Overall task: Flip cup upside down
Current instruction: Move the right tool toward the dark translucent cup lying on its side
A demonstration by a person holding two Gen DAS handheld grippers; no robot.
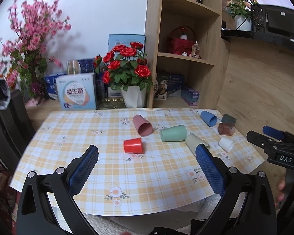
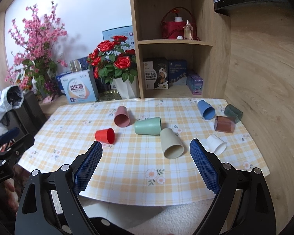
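Several cups lie on their sides on the checked tablecloth (image 2: 127,168): red (image 2: 105,135), pink (image 2: 122,117), green (image 2: 148,126), beige (image 2: 171,144), white (image 2: 216,144), blue (image 2: 205,110), brown (image 2: 224,124) and dark green (image 2: 233,112). In the left wrist view the red cup (image 1: 133,145) lies ahead of my left gripper (image 1: 147,152), which is open and empty above the near part of the cloth. My right gripper (image 2: 146,146) is open and empty, with the beige cup just ahead of it. The right gripper (image 1: 264,135) also shows at the right edge of the left wrist view.
A wooden shelf unit (image 2: 172,45) with boxes stands behind the table. A white pot of red roses (image 2: 115,64), a pink blossom tree (image 2: 37,45) and cartons (image 2: 79,89) stand at the back left. A wooden wall (image 2: 264,78) bounds the right side.
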